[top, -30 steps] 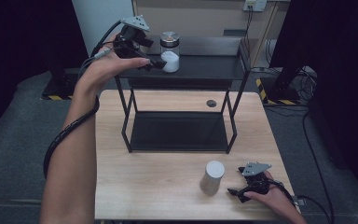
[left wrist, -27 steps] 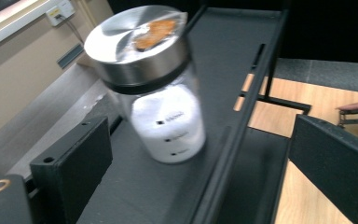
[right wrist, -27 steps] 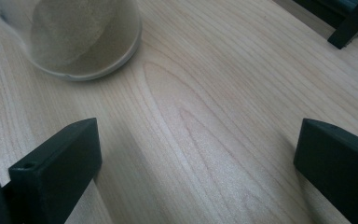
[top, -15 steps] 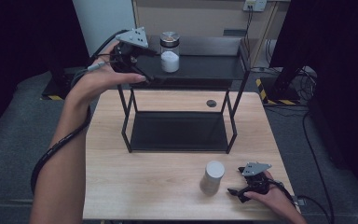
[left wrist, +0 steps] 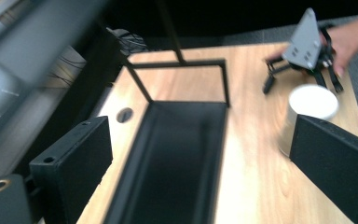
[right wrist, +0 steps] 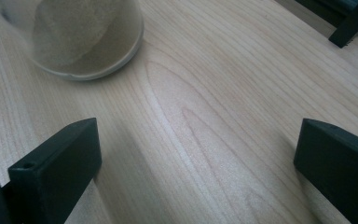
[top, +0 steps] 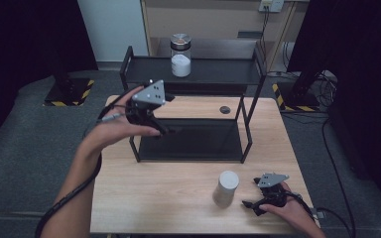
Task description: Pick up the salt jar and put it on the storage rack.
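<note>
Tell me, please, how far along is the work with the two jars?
Done: one jar stands on the rack's top shelf, apart from both grippers. In hand: nothing is held. The left gripper hangs open and empty over the lower shelf; the right gripper rests open on the table beside the white jar, not touching it. Left: probably gripping that jar and shelving it.
</note>
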The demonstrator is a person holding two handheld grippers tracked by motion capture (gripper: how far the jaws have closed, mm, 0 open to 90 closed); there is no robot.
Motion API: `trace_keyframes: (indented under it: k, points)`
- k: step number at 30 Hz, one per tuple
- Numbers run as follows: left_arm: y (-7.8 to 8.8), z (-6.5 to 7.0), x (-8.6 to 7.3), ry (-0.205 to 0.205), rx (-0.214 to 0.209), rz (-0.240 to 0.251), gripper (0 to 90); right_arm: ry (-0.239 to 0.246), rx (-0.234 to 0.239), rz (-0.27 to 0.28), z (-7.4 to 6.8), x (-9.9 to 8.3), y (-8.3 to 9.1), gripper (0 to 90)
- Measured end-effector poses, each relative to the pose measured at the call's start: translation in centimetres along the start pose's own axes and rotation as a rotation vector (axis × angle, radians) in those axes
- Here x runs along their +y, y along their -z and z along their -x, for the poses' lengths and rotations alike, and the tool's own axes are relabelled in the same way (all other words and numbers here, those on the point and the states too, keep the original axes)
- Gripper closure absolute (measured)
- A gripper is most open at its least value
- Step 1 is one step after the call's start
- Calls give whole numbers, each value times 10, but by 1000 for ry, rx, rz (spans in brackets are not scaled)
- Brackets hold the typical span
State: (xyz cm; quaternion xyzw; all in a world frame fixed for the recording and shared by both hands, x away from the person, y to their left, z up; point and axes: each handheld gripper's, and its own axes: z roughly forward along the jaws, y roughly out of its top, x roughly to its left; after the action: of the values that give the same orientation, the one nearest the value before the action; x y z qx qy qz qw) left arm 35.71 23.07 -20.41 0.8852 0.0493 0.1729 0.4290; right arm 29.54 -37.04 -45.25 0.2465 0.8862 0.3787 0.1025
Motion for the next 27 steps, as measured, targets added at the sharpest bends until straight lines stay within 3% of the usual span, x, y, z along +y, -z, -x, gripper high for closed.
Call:
trace_keyframes:
  k: [8,12,19,23,27]
  points:
    - [-31,40,-34,15,-59,-35,38,1,0,-1,-3,0,1,16]
    - [-44,58,-57,46,-76,-31,38,0,-1,0,-3,-1,1,16]
    - [-71,88,-98,93,-103,-91,40,2,1,0,-5,-1,1,16]
    - [-80,97,-123,135,-108,-92,42,2,1,0,-5,-1,1,16]
    - [-90,97,-146,191,-121,-127,43,1,1,0,-5,-1,1,16]
